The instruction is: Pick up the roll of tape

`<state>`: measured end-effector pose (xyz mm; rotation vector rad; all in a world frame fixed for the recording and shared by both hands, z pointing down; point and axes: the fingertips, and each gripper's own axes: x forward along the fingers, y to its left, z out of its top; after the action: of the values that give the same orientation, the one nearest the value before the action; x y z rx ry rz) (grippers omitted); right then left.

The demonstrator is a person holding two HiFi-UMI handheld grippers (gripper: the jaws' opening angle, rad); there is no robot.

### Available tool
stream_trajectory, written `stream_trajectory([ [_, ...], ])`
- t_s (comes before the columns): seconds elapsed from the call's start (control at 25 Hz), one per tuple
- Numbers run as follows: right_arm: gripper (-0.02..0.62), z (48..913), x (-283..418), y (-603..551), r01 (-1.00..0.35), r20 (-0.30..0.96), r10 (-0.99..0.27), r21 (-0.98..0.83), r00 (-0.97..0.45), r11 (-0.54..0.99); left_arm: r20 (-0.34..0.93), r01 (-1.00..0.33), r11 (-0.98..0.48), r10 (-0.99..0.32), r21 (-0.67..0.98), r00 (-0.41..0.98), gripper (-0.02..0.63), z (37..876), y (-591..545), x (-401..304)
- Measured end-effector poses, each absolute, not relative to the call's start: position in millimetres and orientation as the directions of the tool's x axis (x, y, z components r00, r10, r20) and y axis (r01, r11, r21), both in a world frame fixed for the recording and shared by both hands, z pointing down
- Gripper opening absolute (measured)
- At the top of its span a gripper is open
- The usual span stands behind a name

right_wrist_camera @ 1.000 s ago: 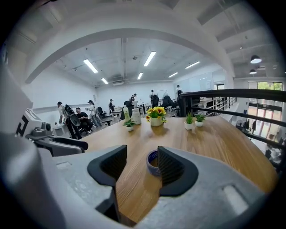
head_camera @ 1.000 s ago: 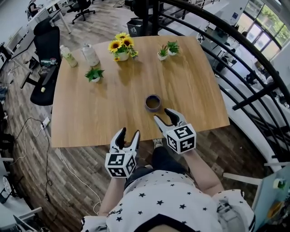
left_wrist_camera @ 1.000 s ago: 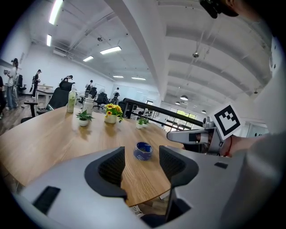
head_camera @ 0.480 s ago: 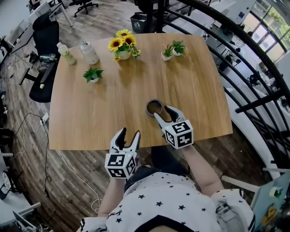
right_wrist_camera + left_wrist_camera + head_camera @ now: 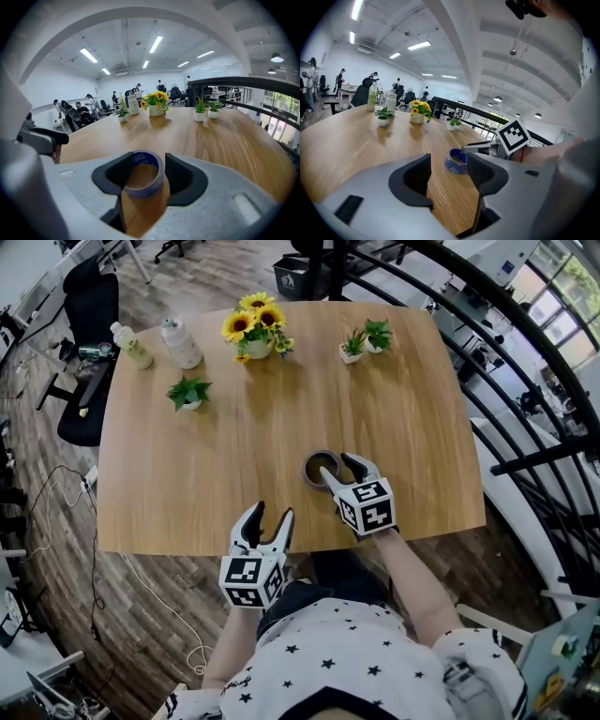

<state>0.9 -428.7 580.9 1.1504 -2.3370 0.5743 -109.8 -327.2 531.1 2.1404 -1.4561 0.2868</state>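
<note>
The roll of tape point(image 5: 320, 468), blue-purple with a brown core, lies flat on the wooden table point(image 5: 187, 484) near its front edge. My right gripper point(image 5: 339, 466) is open, with its jaws down at the roll. In the right gripper view the tape point(image 5: 142, 182) sits between the two jaws, close to the left one, with a small gap at the right one. My left gripper point(image 5: 269, 517) hangs open at the table's front edge with nothing in it. The left gripper view shows the tape point(image 5: 456, 161) ahead and the right gripper's marker cube beside it.
A pot of sunflowers point(image 5: 253, 334), two bottles point(image 5: 131, 343) point(image 5: 183, 345) and three small potted plants point(image 5: 189, 393) point(image 5: 353, 345) point(image 5: 378, 334) stand along the far side. A black chair point(image 5: 89, 334) is at the left and a dark railing point(image 5: 506, 399) curves along the right.
My right gripper has moved forward from short of the tape until its open jaws stand around the roll. The left gripper has stayed at the table's edge.
</note>
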Motion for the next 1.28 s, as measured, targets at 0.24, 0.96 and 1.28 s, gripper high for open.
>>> stream_trajectory([
  [0.24,0.198,605,0,-445,-0.814,0.612,-0.594,-0.148,-0.522,0.562,0.465,-0.910,-0.274,-0.791,0.311,0.397,0.219,538,-338,-108],
  [0.96,0.183,630,0,-459,-0.822,0.674,-0.561,-0.122,-0.480,0.557,0.477,-0.906,-0.268,-0.781,0.328,0.403,0.219,544,-344,-106],
  [1.28,0.179,632,-1,-461,-0.826,0.677,-0.560,-0.129,-0.478,0.549,0.475,-0.908,-0.263,-0.785,0.326,0.398,0.219,543,-343,-108],
])
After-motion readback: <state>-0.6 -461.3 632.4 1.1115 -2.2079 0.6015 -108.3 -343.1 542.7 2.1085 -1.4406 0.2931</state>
